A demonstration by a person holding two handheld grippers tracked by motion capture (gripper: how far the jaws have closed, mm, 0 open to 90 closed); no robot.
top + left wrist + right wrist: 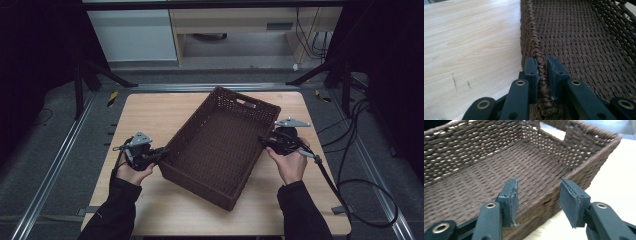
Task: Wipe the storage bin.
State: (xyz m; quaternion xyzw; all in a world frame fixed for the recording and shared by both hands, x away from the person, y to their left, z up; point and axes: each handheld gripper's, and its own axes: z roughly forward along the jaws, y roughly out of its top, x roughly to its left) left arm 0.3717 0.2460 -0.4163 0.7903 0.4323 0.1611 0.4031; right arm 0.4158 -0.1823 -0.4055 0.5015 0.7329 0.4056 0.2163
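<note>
the left gripper [543,75] has its jaws pinched nearly together on the braided rim of the brown wicker basket [220,145], one jaw outside the wall and one inside, so it's got a proper hold of that edge. in the high view the left gripper [162,152] sits at the lower left of the basket, right at its near long side.

the right gripper [539,200] is a different story: jaws spread wide, straddling the other long rim with a gap on both sides, not clamping anything that i can see. in the high view the right gripper [263,140] is at the basket's right edge, just touching or just beside it, hard to tell which.

the basket lies in the middle of the light wood desk [150,107], turned diagonal, long axis running from lower left of the frame up to the upper right. the far short end has a cut-out handle [552,130]. no labels or writing readable anywhere.
</note>
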